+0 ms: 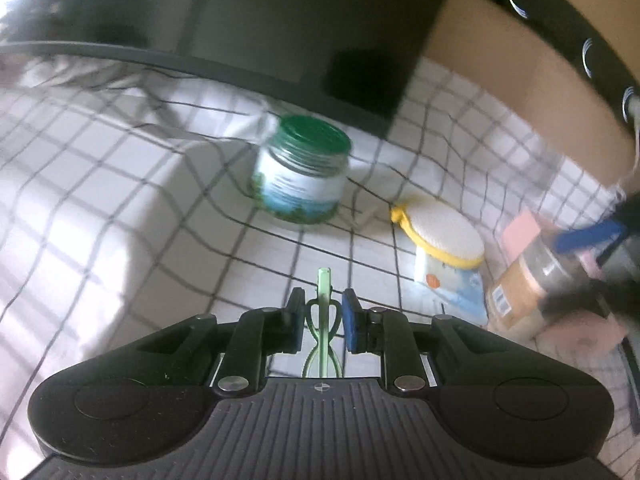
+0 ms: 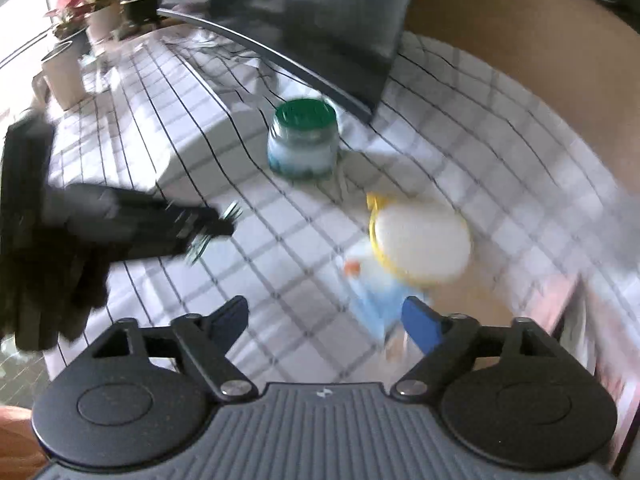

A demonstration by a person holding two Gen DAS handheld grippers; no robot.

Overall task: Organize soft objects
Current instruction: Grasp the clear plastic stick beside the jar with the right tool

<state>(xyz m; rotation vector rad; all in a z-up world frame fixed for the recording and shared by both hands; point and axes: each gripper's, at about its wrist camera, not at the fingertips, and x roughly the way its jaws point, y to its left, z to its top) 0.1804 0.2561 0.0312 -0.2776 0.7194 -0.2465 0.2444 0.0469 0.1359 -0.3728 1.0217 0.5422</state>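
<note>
My left gripper point(image 1: 322, 312) is shut on a thin green plastic clip point(image 1: 322, 316) that sticks out forward between its blue pads, above the checked tablecloth point(image 1: 120, 184). A jar with a green lid point(image 1: 301, 168) stands ahead of it. A white round pad with a yellow rim point(image 1: 444, 234) lies on a light blue packet to the right. My right gripper point(image 2: 326, 324) is open and empty, just short of that pad point(image 2: 420, 246). The jar point(image 2: 303, 138) stands beyond it. The left gripper shows blurred at the left of the right wrist view point(image 2: 192, 220).
A dark monitor point(image 1: 304, 28) stands behind the jar. A brown box point(image 1: 516, 296) and pink items point(image 1: 520, 226) sit at the right of the left wrist view. A white mug point(image 2: 64, 74) and potted plants point(image 2: 92, 0) stand at the far left. A cardboard surface point(image 2: 520, 52) lies behind.
</note>
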